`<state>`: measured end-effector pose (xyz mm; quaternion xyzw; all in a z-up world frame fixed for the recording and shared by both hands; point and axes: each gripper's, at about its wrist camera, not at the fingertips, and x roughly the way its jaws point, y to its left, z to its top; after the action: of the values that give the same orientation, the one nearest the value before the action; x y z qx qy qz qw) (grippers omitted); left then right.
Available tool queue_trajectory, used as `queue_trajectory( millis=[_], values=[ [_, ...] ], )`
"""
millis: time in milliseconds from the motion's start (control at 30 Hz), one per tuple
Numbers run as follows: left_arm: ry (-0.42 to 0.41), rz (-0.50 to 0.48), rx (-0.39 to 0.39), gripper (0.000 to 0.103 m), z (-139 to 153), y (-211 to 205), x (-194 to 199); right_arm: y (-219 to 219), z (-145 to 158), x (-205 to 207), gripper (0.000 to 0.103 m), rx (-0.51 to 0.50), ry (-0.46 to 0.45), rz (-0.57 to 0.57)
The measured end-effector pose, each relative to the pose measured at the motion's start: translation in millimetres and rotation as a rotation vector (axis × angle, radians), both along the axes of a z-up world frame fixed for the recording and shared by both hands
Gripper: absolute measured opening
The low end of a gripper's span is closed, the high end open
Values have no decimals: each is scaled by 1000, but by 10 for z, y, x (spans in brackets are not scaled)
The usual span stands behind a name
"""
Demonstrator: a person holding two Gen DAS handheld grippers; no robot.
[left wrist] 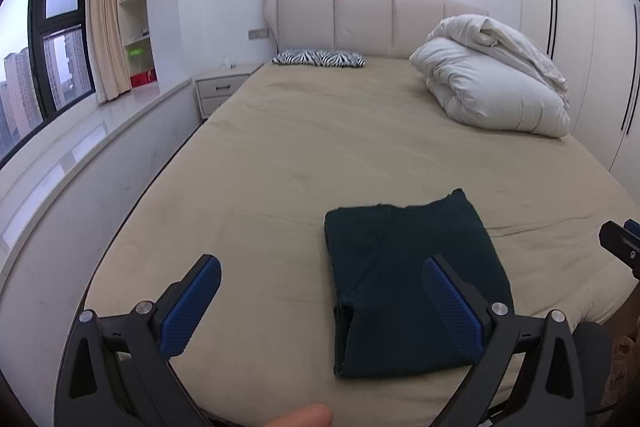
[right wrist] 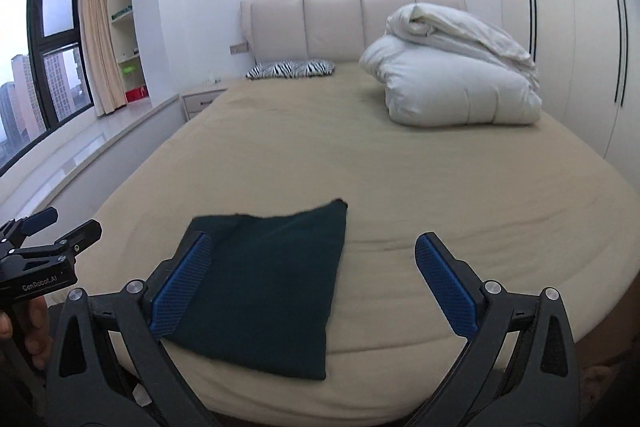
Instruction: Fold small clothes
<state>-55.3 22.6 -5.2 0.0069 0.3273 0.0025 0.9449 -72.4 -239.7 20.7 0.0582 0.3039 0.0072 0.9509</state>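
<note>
A dark green garment (left wrist: pixel 412 283) lies folded into a flat rectangle near the foot of the bed (left wrist: pixel 300 155); it also shows in the right wrist view (right wrist: pixel 264 283). My left gripper (left wrist: pixel 320 267) is open and empty, held above the bed's foot, with its right finger over the garment's right side. My right gripper (right wrist: pixel 310 247) is open and empty, with its left finger over the garment's left edge. Each gripper shows at the edge of the other's view: the right one (left wrist: pixel 622 241) and the left one (right wrist: pixel 52 227).
A folded white duvet (left wrist: pixel 492 75) sits at the bed's far right and a zebra-print pillow (left wrist: pixel 318 59) by the headboard. A nightstand (left wrist: pixel 222 91) and window ledge (left wrist: pixel 80 131) run along the left. Wardrobe doors (left wrist: pixel 580 27) stand on the right.
</note>
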Motion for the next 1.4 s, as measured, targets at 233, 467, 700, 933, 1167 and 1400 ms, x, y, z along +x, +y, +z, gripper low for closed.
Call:
queue_trajectory(
  millis=[233, 467, 700, 933, 1167, 1400],
  values=[
    [134, -11, 11, 103, -354, -41, 31, -51, -423, 107, 103, 43, 159, -58],
    [159, -28, 9, 103, -457, -58, -9, 81, -582, 104, 103, 15, 197, -42],
    [173, -13, -5, 103, -495, 4, 1, 127, -608, 143, 103, -11, 210, -32],
    [182, -13, -1, 103, -520, 3, 21, 133, -662, 174, 103, -29, 225, -32],
    [189, -13, -5, 103, -542, 2, 27, 125, -713, 210, 103, -31, 238, -27],
    [192, -16, -7, 103, -557, 7, 30, 126, -733, 229, 103, -36, 243, -20]
  ],
)
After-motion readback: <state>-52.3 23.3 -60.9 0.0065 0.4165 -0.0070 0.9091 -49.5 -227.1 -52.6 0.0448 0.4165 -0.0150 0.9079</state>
